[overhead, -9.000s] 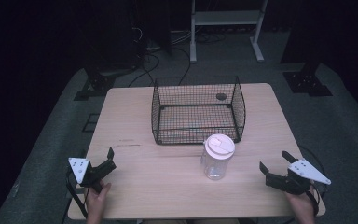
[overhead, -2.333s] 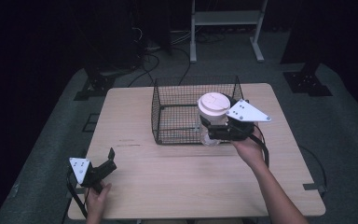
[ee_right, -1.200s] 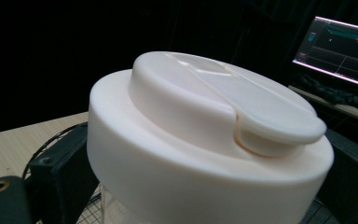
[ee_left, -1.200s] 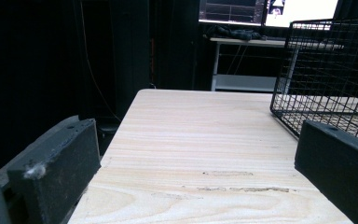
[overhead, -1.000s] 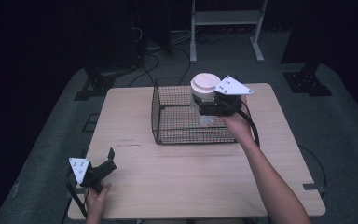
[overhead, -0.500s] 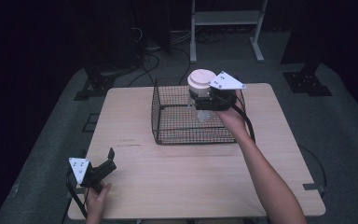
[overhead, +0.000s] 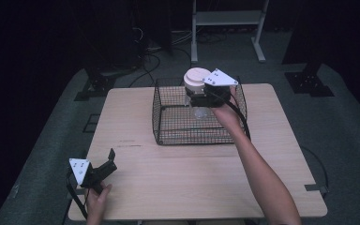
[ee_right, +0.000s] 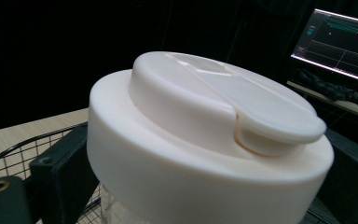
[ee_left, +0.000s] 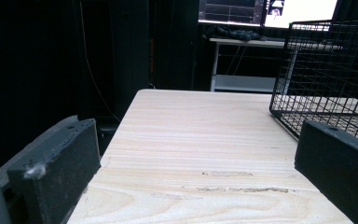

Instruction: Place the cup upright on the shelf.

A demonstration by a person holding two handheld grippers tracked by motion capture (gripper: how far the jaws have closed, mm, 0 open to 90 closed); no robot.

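Dark studio space surrounds a pale wooden table (overhead: 201, 164), with a black wire basket (overhead: 168, 126) standing toward its far edge; that basket is the landmark for everything else. Above the basket's far right part, the right gripper (overhead: 205, 99) holds a clear jar with a cream lid (overhead: 195, 78), its jaws closed on the glass body just under the lid, so the jar hangs over the basket's open top rather than resting on the mesh floor. In the right gripper view the lid (ee_right: 205, 135) looms large, with the black jaws pressed against either side beneath it and basket wire showing below. Well away from the basket, near the table's front left corner, the left gripper (overhead: 104, 168) rests with its jaws spread wide and nothing between them; the left gripper view looks across bare wood toward the basket (ee_left: 328, 79). The likely trouble from here is the descent: smooth glass could slip through the pads if the grip eases early, and the jar would drop hard onto the wire. Lowered off-centre, its base might catch the far rim and tip, or nudge the light basket across the table.
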